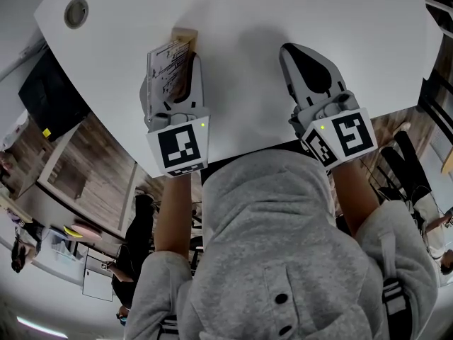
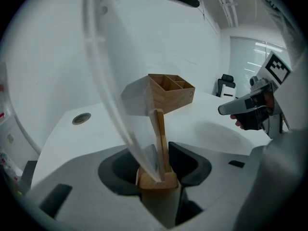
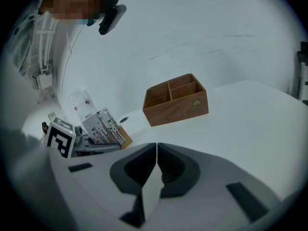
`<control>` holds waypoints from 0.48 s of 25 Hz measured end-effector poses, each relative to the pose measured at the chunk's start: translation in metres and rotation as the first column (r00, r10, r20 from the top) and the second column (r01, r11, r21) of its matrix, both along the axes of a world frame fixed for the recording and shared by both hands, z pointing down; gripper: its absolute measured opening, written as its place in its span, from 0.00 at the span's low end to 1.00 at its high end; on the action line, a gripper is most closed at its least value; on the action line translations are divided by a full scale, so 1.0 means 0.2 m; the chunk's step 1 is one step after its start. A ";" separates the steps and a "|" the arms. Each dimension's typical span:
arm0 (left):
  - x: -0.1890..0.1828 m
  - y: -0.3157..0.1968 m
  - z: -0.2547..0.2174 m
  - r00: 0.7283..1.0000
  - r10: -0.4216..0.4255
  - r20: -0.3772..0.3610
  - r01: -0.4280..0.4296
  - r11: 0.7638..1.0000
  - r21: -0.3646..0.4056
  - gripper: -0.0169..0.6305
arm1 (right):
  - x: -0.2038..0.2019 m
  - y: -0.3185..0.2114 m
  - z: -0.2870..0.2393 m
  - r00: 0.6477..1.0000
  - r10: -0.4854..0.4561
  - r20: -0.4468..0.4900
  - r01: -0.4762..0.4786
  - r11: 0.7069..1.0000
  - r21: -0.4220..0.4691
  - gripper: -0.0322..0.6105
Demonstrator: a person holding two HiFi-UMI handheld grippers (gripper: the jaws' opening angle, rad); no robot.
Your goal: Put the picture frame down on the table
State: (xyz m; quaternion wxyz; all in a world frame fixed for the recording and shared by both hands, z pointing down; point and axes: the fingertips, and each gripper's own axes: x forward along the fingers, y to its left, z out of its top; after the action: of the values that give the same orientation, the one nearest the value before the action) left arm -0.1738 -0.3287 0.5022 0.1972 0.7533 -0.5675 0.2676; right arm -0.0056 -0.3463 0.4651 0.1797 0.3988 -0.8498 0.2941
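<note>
Picture frame point(image 1: 170, 62) isn't let go of yet, as far as I can see. The left claw point(image 2: 161, 153) is clamped partway shut on its wooden foot, with the clear panel and printed sheet sticking up out of the jaws. It's over the white table point(image 1: 283, 13), tilted. From the right gripper view the foot looks very low, maybe touching the top, but I honestly can't tell. The right claw point(image 3: 156, 148) is closed on nothing, parked just beside it over the table. A wooden organiser box point(image 3: 175, 100) sits well apart further back, out of the way. I'd say what's left is settling the frame on the table, opening up and backing off.
</note>
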 end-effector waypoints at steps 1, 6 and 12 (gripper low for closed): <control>0.00 0.00 0.00 1.000 -0.001 0.001 0.001 1.000 0.001 0.32 | 0.00 0.00 0.00 1.000 0.001 0.001 -0.001 1.000 0.000 0.10; 0.00 0.00 -0.01 1.000 -0.001 0.002 0.001 1.000 -0.001 0.33 | 0.00 0.01 -0.03 1.000 0.003 -0.002 -0.003 1.000 0.003 0.09; 0.01 0.01 -0.02 0.999 -0.003 -0.044 0.003 1.000 0.008 0.37 | 0.00 0.03 -0.05 1.000 0.006 -0.003 -0.006 1.000 0.012 0.09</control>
State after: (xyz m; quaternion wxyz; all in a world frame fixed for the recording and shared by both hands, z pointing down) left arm -0.1727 -0.3266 0.4981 0.2070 0.7589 -0.5651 0.2487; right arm -0.0062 -0.3402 0.4560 0.1776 0.4030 -0.8500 0.2891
